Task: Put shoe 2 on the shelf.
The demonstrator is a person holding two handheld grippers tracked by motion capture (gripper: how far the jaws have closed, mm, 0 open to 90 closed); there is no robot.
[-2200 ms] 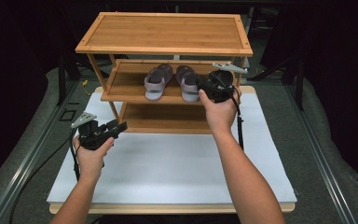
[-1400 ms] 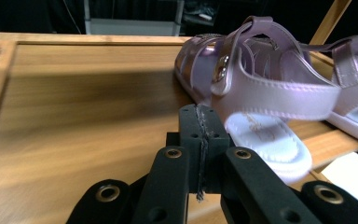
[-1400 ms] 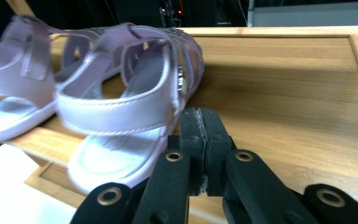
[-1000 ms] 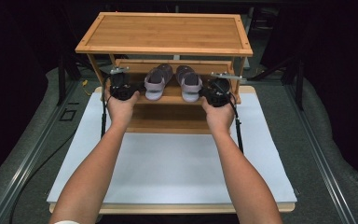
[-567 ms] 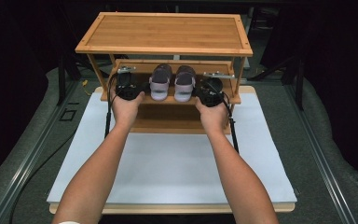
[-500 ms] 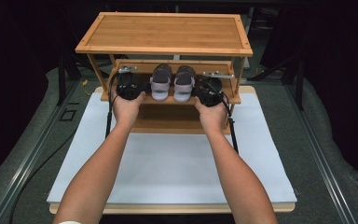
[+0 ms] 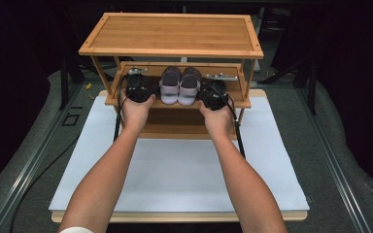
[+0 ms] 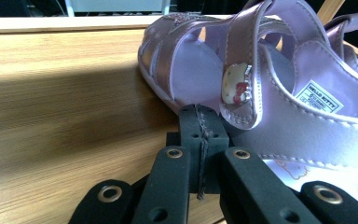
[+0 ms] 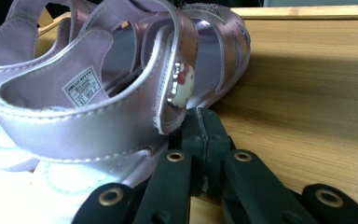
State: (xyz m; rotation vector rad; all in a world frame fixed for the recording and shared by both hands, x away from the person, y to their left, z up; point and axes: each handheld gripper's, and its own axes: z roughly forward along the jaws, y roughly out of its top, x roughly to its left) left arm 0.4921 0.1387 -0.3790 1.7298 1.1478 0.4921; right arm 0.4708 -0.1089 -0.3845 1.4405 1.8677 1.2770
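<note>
A pair of lilac strap sandals [image 7: 178, 87] stands side by side, heels toward me, on the middle shelf [image 7: 233, 102] of a bamboo shoe rack. My left gripper [image 7: 137, 90] rests on that shelf just left of the pair. In the left gripper view its jaws are shut, and the left gripper [image 8: 199, 116] presses its tips against the left sandal's [image 8: 261, 93] outer side by a cartoon button. My right gripper [image 7: 213, 97] mirrors it on the right. There the right gripper [image 9: 204, 119], also shut with nothing between its jaws, touches the right sandal [image 9: 121, 93].
The rack's top shelf [image 7: 175, 34] overhangs both grippers, and its uprights [image 7: 246, 80] flank them. A lower shelf [image 7: 175, 127] lies beneath. The rack stands at the far end of a white board [image 7: 175, 174]. Black cables [image 7: 238, 136] trail from the grippers.
The left hand rose from the board to the shelf. Both grippers then moved inward, and the sandals went from splayed apart to straight and close together.
</note>
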